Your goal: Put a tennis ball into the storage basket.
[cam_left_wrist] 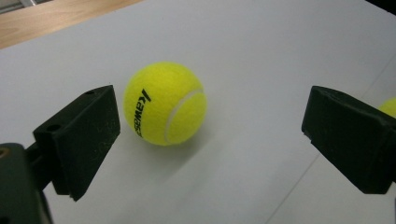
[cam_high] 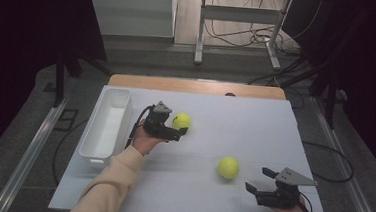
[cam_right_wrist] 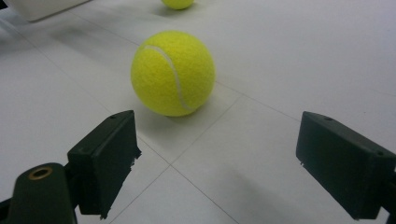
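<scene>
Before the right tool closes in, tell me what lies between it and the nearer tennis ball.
Nothing but bare white table: the right gripper view shows an open stretch between the right tool and the nearer tennis ball.

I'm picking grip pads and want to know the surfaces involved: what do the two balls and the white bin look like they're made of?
Both tennis balls look covered in fuzzy yellow felt, with a smooth pale curved seam, likely rubber. The white bin looks like smooth, matte moulded plastic, judging by its thin, even walls and rounded corners; that is a guess.
</scene>
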Action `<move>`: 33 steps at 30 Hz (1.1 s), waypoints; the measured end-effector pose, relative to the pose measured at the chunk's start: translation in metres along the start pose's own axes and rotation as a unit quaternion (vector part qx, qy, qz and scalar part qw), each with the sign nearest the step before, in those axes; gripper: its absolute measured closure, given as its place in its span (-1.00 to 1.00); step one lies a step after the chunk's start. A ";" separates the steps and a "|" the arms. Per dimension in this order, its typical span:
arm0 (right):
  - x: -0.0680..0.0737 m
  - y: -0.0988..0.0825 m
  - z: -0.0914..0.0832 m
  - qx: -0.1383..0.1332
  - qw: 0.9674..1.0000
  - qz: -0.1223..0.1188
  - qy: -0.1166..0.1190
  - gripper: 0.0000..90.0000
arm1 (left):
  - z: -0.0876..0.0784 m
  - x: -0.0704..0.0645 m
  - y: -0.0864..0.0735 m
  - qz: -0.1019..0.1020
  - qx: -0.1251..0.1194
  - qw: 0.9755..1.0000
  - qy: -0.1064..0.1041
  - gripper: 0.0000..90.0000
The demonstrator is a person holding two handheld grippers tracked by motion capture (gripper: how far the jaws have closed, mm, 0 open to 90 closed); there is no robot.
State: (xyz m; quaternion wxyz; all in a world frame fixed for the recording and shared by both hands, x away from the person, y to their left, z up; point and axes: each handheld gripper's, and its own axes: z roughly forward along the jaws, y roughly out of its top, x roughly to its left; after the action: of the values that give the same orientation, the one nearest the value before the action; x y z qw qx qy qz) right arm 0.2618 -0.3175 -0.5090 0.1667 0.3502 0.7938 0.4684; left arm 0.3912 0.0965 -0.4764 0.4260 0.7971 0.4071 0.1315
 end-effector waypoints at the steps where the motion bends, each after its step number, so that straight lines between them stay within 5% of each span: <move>1: 0.000 0.000 0.000 -0.001 1.000 0.000 0.000 -0.70 | 0.001 0.001 0.001 0.000 0.002 1.000 0.001 -0.89; 33: 0.000 0.000 0.001 0.004 1.000 0.000 -0.002 -0.70 | 0.044 0.021 0.010 -0.008 0.042 0.999 0.017 -0.89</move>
State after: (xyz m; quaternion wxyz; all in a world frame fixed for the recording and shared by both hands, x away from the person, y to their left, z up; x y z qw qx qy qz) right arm 0.2625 -0.3171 -0.5098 0.1669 0.3523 0.7954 0.4641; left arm 0.4346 0.0838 -0.4979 0.3859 0.8090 0.4256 0.1244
